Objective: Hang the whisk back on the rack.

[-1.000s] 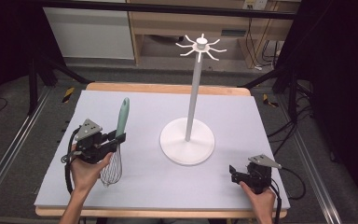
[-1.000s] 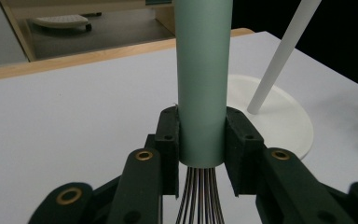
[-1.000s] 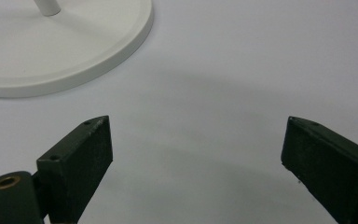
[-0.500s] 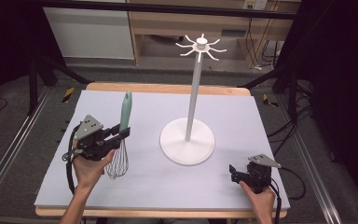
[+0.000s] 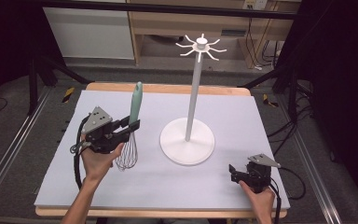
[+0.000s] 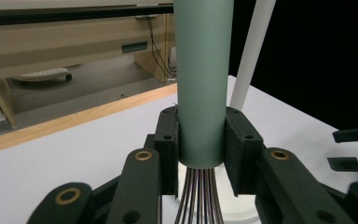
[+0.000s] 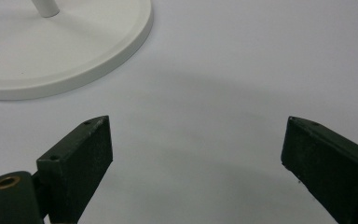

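White table (image 5: 168, 186), broad and pale. Near its middle, white hook stand (image 5: 188, 140), post upright on round base. Left of that, whisk (image 5: 130, 135) held upright off the table, teal handle up, wires down. Left gripper (image 5: 129, 128) pinching the handle's lower end, pads (image 6: 167, 149) pressed on both sides. Right gripper (image 5: 233, 171) low at near right corner, jaws spread wide, nothing between.

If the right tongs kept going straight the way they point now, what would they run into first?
Probably the stand's round base. The open right tongs point low across the bare mat, with the base ahead and to one side, so they might scrape the mat first; depth is hard to judge.
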`<state>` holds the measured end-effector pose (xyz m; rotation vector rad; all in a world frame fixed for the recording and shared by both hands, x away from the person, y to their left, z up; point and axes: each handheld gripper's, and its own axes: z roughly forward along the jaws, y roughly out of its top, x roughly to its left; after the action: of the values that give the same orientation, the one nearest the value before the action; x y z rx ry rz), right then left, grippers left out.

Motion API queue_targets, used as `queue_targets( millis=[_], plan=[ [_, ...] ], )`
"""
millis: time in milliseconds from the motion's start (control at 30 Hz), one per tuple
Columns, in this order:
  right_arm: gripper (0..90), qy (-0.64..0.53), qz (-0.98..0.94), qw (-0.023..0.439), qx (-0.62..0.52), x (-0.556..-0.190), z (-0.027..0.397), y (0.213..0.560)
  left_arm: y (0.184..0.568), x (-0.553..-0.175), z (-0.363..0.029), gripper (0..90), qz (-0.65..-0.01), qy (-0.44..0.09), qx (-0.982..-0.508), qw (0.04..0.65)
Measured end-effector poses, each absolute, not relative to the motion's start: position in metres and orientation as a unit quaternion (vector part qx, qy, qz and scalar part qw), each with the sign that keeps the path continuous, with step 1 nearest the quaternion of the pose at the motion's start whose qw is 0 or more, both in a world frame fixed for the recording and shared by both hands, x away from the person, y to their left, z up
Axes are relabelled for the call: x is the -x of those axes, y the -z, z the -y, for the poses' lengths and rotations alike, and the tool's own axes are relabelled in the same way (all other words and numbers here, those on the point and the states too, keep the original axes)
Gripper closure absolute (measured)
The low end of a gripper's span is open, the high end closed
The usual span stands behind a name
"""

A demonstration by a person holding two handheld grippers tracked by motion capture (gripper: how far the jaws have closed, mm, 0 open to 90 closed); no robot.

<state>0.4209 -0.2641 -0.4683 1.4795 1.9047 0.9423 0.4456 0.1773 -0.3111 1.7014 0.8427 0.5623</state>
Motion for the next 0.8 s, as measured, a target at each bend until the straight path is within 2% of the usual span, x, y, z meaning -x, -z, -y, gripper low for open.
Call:
queue_targets(
  millis=[800],
  plan=[
    [9.4, -0.355, -0.706, 0.273, -0.548, -0.421, 0.264, 0.467, 0.276, -0.453, -0.143, 68.8, -0.316, -0.246, -0.716, 0.572]
  ],
)
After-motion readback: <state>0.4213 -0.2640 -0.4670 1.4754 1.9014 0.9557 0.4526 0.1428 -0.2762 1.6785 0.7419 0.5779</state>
